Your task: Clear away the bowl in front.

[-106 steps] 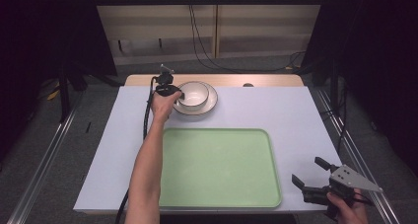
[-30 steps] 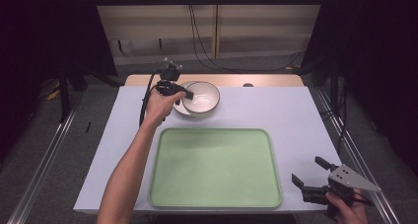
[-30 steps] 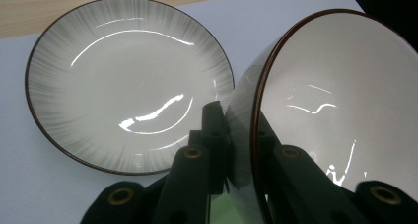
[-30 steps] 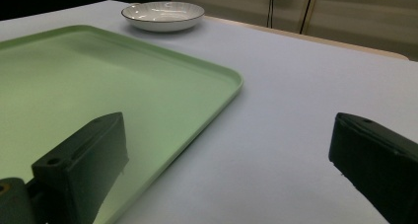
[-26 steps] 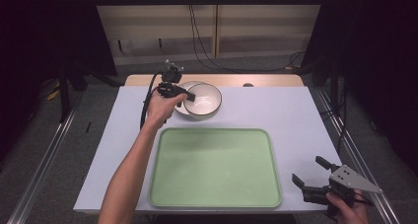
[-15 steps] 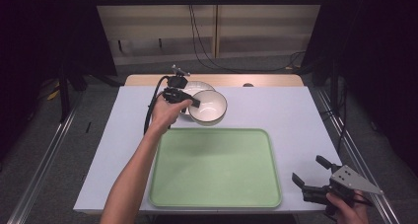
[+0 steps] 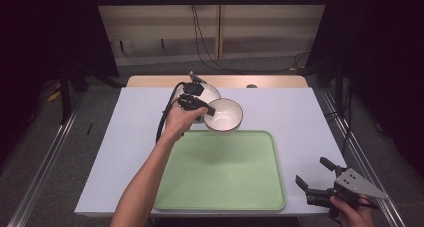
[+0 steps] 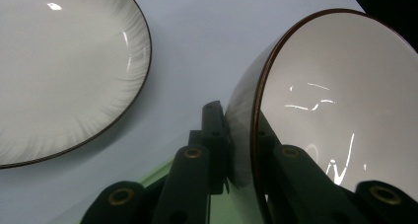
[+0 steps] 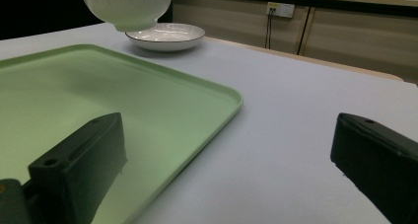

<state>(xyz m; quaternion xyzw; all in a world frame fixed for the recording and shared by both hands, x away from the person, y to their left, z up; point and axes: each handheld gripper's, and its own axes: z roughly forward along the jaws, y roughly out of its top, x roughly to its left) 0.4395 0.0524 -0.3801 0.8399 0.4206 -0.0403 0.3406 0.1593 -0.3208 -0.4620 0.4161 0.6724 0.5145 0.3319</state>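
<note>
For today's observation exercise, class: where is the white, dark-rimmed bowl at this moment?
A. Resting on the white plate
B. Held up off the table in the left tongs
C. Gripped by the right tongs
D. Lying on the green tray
B: the left tongs clamp the white, dark-rimmed bowl by its rim, and the right gripper view shows its base in the air above the green tray.

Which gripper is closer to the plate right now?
Left. The left gripper is just in front of the plate, clamped on the bowl rim. The right gripper sits open at the table's near right corner, past the green tray.
</note>
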